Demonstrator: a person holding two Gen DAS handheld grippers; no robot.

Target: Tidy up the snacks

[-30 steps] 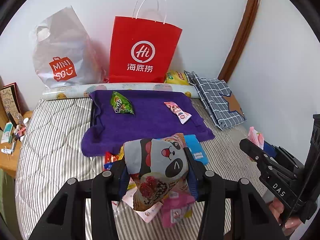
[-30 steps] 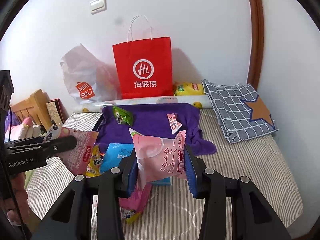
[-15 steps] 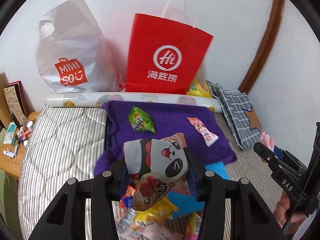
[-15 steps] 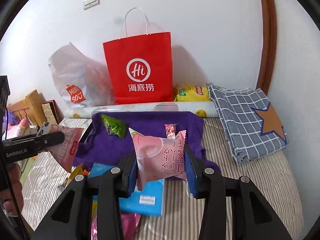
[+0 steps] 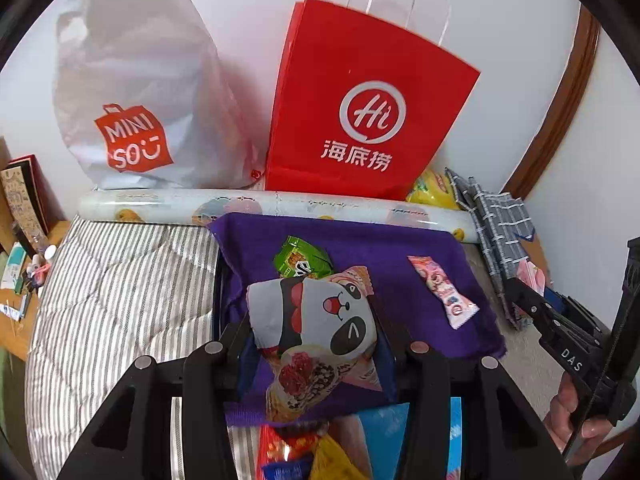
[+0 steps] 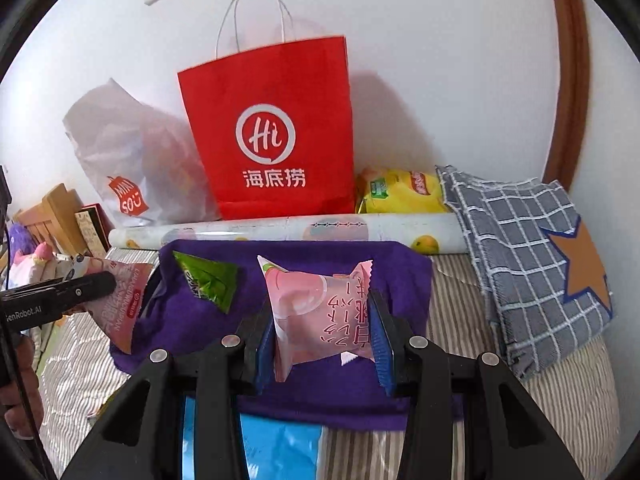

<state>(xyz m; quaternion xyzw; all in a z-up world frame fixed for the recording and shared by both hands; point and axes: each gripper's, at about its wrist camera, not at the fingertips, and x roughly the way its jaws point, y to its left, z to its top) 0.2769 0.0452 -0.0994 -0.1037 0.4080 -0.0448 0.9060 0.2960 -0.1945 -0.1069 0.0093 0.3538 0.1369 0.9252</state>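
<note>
both grippers moved over the purple cloth (image 5: 360,240): left gripper (image 5: 314,344) clamps one panda packet (image 5: 316,320), right gripper (image 6: 322,336) one pink packet (image 6: 316,308).

Ahead of the left jaws, the purple cloth (image 5: 360,248) lies mostly bare; a green packet (image 5: 301,258) sits just beyond them and a pink candy (image 5: 442,290) off to their right. Ahead of the right jaws the cloth is open up to the roll (image 6: 288,230). Behind the roll, the red bag (image 6: 272,136) and white bag (image 5: 132,92) block the way. Below both jaws, loose snacks (image 5: 304,452) crowd the bed.
</note>
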